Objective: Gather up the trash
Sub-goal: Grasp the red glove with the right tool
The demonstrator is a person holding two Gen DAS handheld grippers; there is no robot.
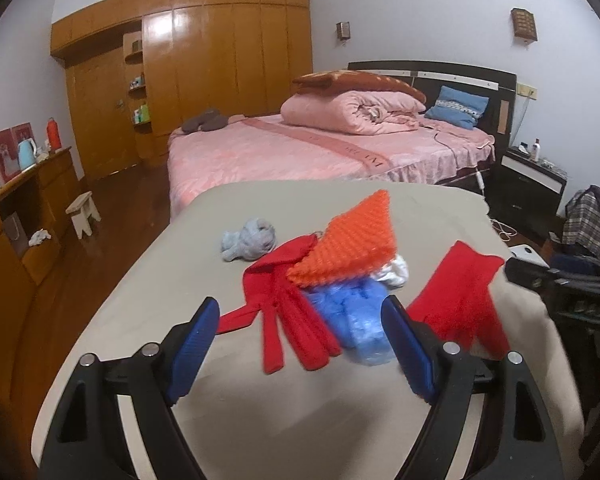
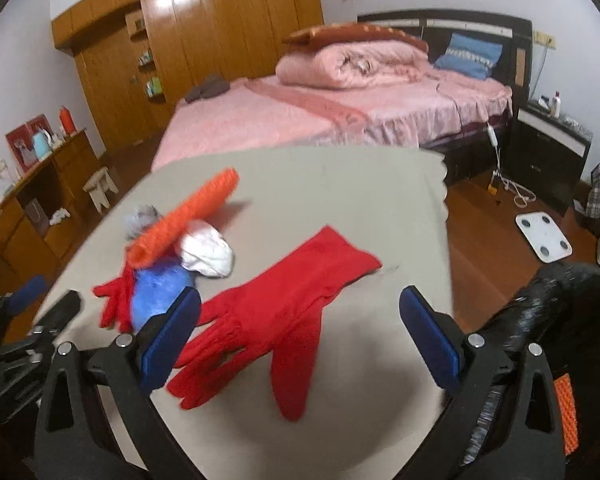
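Note:
On the beige table (image 1: 148, 320) lies a pile: a crumpled blue plastic wad (image 1: 352, 316), a white crumpled wad (image 1: 392, 272), a grey crumpled wad (image 1: 248, 240), an orange bumpy mat (image 1: 352, 240) and a red glove (image 1: 288, 304). A second red glove (image 1: 464, 300) lies to the right. My left gripper (image 1: 300, 344) is open and empty, just short of the blue wad. My right gripper (image 2: 300, 336) is open and empty, over the second red glove (image 2: 276, 316). The blue wad (image 2: 156, 292), white wad (image 2: 206, 252) and orange mat (image 2: 184, 216) show at its left.
A pink bed (image 1: 300, 148) stands behind the table. A wooden wardrobe (image 1: 204, 64) fills the back wall. A wooden sideboard (image 1: 20, 216) and small stool (image 1: 84, 212) stand left. A black nightstand (image 2: 552, 152) and a white scale (image 2: 544, 236) on the floor are right.

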